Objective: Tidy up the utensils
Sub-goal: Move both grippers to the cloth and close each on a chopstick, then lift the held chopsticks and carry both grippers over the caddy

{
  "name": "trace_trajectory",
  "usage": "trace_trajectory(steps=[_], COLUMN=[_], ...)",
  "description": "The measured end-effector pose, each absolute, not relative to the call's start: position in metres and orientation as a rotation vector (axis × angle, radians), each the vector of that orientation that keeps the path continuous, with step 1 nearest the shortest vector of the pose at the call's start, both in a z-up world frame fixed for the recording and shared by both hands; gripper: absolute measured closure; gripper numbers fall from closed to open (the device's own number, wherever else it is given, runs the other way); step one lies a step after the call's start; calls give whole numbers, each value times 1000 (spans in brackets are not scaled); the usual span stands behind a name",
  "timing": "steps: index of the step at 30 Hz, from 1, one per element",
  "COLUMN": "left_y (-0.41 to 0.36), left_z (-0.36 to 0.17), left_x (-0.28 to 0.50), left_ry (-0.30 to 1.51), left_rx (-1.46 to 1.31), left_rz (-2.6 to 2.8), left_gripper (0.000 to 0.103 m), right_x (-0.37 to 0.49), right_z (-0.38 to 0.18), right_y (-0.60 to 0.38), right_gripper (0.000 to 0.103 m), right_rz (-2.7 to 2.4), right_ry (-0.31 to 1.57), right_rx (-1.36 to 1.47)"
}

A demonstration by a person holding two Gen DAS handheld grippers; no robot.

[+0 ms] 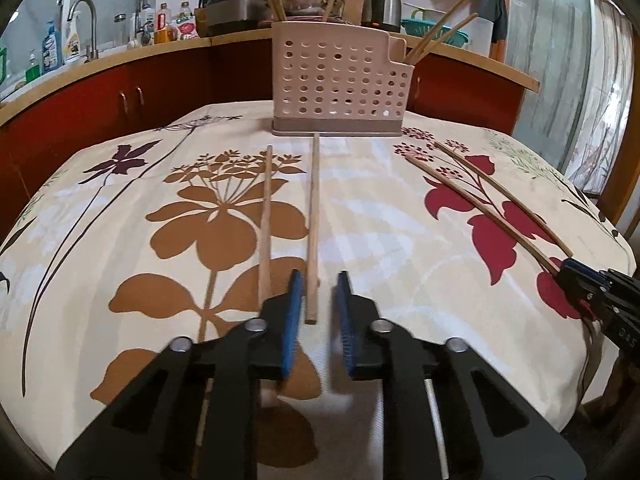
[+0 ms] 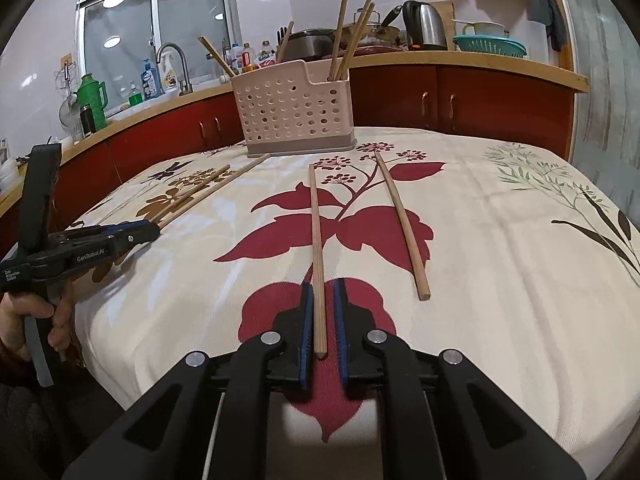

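I read the left claw [image 1: 320, 292] as clenched on the near end of the left chopstick [image 1: 313, 208]. The stick runs between the blue pads, close against one, with a thin gap at the other. Its far tip reaches the base of the holder [image 1: 336, 80]. A spare stick [image 1: 265, 208] lies just beside it, also pointing at the holder but stopping short of it.

I read the right claw [image 2: 323, 300] as clenched on the right chopstick [image 2: 316, 232], near end between the pads. Its far tip stops short of the holder's front. A second spare [image 2: 402, 224] lies beside it, angled toward the holder.

All four lie flat on the cloth [image 1: 400, 220]. More chopsticks [image 2: 340, 36] stand upright in the holder.
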State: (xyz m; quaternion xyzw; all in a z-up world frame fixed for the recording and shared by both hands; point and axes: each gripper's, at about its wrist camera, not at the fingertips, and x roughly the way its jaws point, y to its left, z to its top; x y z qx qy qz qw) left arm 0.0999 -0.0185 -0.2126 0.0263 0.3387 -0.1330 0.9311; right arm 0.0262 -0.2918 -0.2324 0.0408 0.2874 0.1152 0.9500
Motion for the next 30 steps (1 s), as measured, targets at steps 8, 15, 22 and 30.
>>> trace_trajectory(steps=[8, 15, 22, 30], left_y=[-12, -2, 1, 1], left_z=[-209, -178, -139, -100], left_x=[96, 87, 74, 64], left_ry=[685, 588, 474, 384], left_rx=[45, 23, 13, -10], left_rz=[-276, -263, -272, -294], left_gripper=[96, 96, 96, 96], right_x=[23, 17, 12, 13], right_z=[-222, -187, -154, -115], right_y=[-291, -291, -293, -293], right_gripper=[96, 96, 96, 96], right_rz=[233, 229, 224, 232], right_ry=[568, 481, 400, 311], right_rx=[86, 88, 86, 81])
